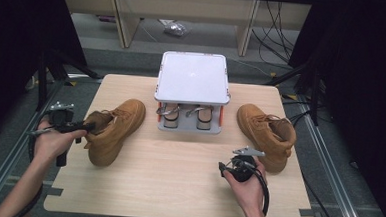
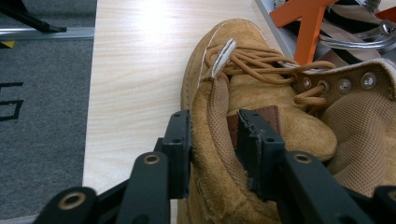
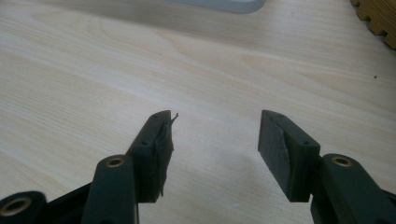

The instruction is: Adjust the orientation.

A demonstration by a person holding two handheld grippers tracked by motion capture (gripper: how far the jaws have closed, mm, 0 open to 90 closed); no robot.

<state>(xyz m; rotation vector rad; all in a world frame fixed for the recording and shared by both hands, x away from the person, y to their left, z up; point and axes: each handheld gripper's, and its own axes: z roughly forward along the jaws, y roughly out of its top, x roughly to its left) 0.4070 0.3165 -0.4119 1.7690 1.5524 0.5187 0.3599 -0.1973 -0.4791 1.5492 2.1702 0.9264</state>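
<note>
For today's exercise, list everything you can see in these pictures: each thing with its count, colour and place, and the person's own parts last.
Table: one, light wood, centre of the high view.
Left boot: one, tan suede, left side of the table, collar between the left gripper's jaws.
Right boot: one, tan suede, right side of the table, untouched.
Rack: one, pale grey with orange struts, back middle of the table.
Shoes in rack: two, brown with metal clips, on its lower level.
Cables: several, black, on the floor behind the table.
Left gripper: one, black, shut on the left boot's collar.
Right gripper: one, black, open above bare table.
Hands: two, at the bottom corners, each holding a gripper.
</note>
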